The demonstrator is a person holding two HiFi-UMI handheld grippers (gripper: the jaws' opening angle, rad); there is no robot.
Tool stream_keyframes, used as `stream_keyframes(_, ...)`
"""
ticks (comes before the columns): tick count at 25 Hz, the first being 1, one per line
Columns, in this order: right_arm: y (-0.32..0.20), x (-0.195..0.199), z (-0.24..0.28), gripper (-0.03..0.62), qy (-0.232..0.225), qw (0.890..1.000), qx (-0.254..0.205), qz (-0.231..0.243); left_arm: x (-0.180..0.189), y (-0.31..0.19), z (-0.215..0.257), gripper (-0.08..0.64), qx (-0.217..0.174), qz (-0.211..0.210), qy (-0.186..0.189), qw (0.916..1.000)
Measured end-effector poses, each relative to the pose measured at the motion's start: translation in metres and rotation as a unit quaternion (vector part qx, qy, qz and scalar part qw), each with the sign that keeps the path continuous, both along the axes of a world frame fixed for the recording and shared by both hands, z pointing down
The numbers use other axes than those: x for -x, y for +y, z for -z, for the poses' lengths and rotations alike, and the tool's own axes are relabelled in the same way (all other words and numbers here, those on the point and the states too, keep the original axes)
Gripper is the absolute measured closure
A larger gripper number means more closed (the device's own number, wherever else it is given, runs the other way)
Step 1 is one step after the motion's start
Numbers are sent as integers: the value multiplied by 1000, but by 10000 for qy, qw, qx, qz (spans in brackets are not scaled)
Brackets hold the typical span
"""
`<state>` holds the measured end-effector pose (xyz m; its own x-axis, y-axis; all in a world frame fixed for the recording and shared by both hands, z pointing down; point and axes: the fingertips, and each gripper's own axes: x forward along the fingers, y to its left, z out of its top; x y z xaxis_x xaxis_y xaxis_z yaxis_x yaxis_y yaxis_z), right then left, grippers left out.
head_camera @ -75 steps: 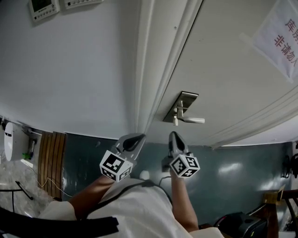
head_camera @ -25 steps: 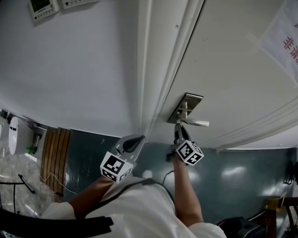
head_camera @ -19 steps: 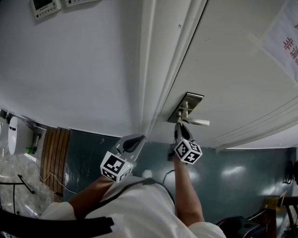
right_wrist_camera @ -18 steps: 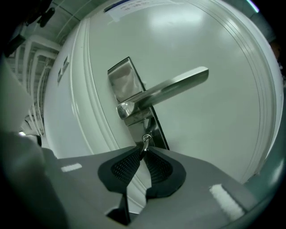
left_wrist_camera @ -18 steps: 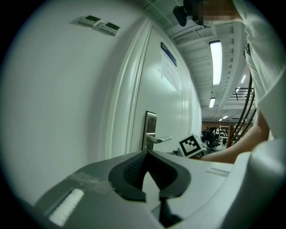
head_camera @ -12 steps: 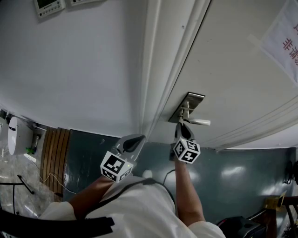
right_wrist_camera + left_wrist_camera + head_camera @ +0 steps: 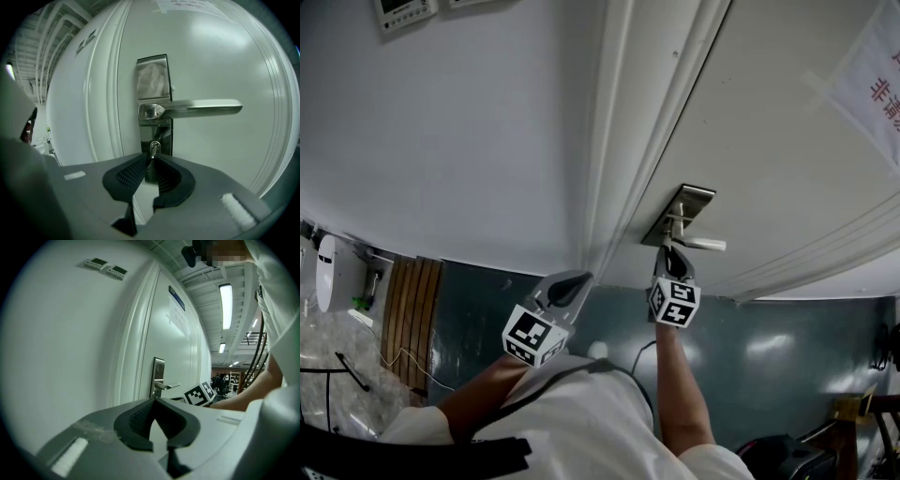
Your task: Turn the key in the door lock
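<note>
White door (image 7: 215, 56), key (image 7: 153, 148) in lock plate (image 7: 152, 77), right tongs (image 7: 151, 161) pinching key.

A plain white wall (image 7: 441, 141) carries two small control panels (image 7: 107, 268) high up. The dark green floor (image 7: 787, 375) shines with reflections, slatted wooden boards (image 7: 405, 319) at its edge. A strip light (image 7: 226, 305) glows overhead.

Office: ceiling strip lights (image 7: 225, 305), desk chairs (image 7: 221, 381) beyond

Key (image 7: 153, 149) below handle (image 7: 201, 108), in plate (image 7: 152, 75) — on door (image 7: 225, 56)
</note>
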<state>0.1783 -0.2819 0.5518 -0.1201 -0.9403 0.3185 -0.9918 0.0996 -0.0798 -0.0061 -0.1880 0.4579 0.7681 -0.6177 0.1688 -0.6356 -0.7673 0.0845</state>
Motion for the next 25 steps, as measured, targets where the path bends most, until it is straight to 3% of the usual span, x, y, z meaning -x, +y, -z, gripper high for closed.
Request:
stream_keyframes(14,0,4,3,531,1073,9939,-9,251,-1,2,1,555,-15,27,-14,10000)
stream_keyframes(25,0,6,3,525,1817,9821,-6,492,-2,5,1,555,-18,37,-32,10000)
